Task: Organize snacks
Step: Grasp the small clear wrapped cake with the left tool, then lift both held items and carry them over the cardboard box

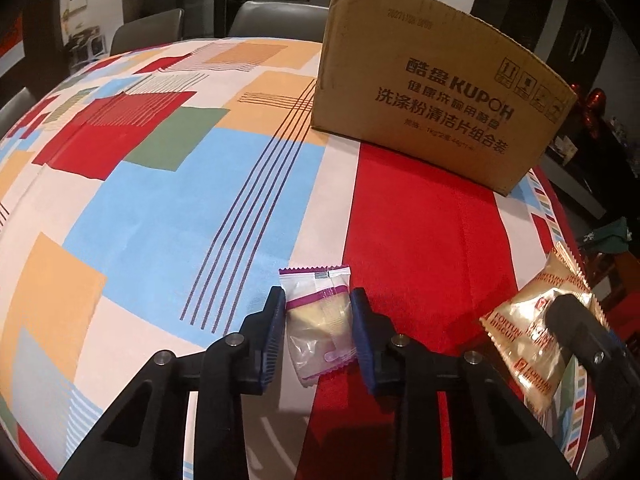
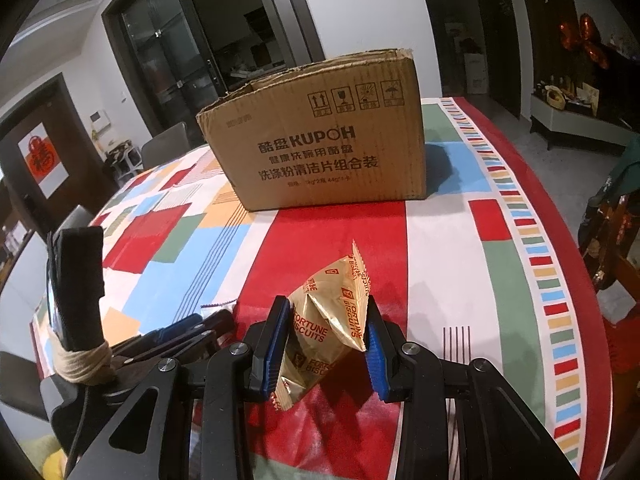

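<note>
Left wrist cam first: the left gripper [image 1: 318, 320] was clamped on a small clear snack packet [image 1: 318, 320] with purple and pink trim, blue pads pressed against both of its sides. The packet looked to be held just above the patchwork tablecloth [image 1: 160, 208], right about where the pale strip meets the big red stripe, though I couldn't tell for sure if it was touching the cloth. Further back on the table sat a cardboard box [image 1: 432, 96] with KUPOH printed on the side, well apart from the packet. Off to the right edge you could see a gold Fortune Biscuits packet [image 1: 532, 336] with a black finger of the other gripper over it.

Right wrist cam: the right gripper [image 2: 328, 336] was squeezed onto that gold Fortune Biscuits packet [image 2: 328, 320], crumpling it a bit between the blue pads [image 2: 276, 344], over the red stripe of the tablecloth [image 2: 440, 248]. Same box [image 2: 316, 140] straight ahead, top flaps open, standing upright on the cloth. The left gripper's blue-tipped fingers [image 2: 176, 332] poked in from the lower left, just beside the right one. A grey chair [image 2: 168, 146] stood behind the table near the glass doors [image 2: 180, 48].
</note>
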Demonstrator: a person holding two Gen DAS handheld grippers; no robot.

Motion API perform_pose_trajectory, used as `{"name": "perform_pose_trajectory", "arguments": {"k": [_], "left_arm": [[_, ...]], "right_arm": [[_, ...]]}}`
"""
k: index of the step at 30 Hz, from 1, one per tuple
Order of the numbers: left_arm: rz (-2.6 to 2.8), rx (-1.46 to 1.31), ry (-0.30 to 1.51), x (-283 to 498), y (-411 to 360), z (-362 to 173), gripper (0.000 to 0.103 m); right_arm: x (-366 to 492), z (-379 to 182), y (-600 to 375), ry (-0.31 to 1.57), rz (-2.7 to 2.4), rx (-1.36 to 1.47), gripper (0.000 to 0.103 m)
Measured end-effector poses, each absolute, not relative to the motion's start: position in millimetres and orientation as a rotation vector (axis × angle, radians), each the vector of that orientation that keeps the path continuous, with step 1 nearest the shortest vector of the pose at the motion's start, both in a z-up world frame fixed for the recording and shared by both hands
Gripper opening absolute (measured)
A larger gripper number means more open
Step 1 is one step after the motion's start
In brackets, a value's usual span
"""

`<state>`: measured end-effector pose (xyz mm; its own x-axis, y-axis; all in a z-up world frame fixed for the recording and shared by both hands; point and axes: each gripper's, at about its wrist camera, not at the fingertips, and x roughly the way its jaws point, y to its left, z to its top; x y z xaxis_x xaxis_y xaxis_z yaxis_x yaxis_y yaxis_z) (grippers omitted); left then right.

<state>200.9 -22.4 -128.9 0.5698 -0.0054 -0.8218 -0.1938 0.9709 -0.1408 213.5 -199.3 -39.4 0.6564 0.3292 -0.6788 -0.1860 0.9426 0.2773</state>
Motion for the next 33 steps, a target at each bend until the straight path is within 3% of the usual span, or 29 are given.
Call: {"name": "perform_pose_trajectory", "arguments": {"k": [21,33], "left_arm": [[-0.073,-0.144,0.758,175.1,-14.5,-50.4,0.032],[-0.179,-0.107,0.690,200.9,-10.8,-1.0,0.032]], "right_arm": [[203.1,17.2,-199.8,0.704,0.272,0.176,0.037],[225.1,61.7,-197.9,0.600,0.281,0.169,0.037]]}}
